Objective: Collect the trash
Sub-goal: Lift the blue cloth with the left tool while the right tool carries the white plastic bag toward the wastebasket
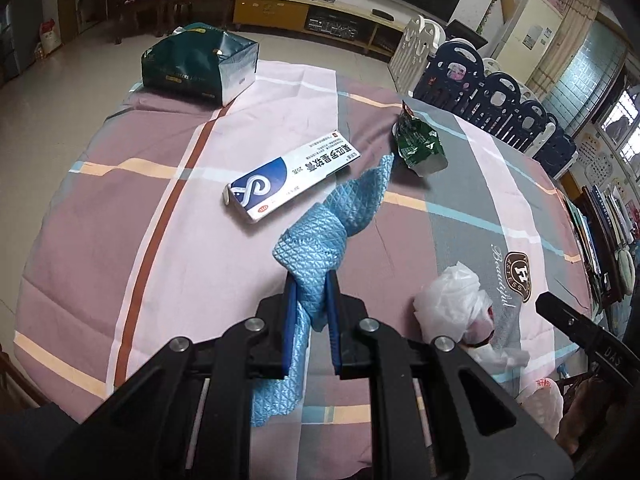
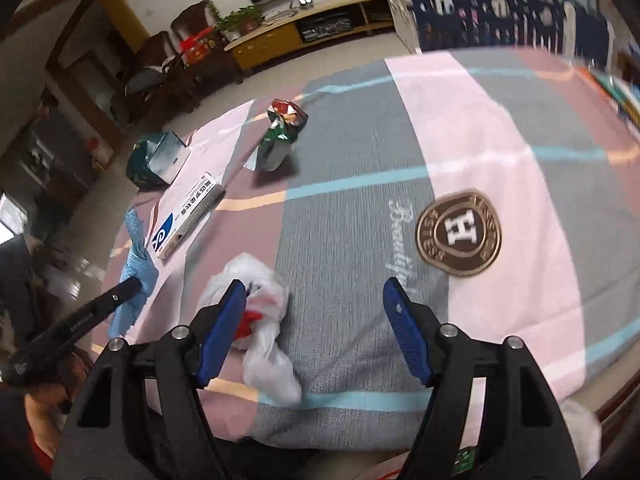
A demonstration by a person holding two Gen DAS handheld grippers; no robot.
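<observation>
Beside the white plastic bag (image 2: 256, 320) on the striped cloth (image 2: 500, 128), the right gripper (image 2: 312, 292) is held wide apart. A blue rag (image 1: 316, 256) is clamped in the left gripper (image 1: 312, 300). Judged next: closing on the bag.

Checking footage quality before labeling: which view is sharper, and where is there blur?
Left wrist view: sharp, print on the ointment box legible, fisheye bending at edges. Right wrist view: motion-smeared toward the right and top edges, the white plastic bag soft.
</observation>
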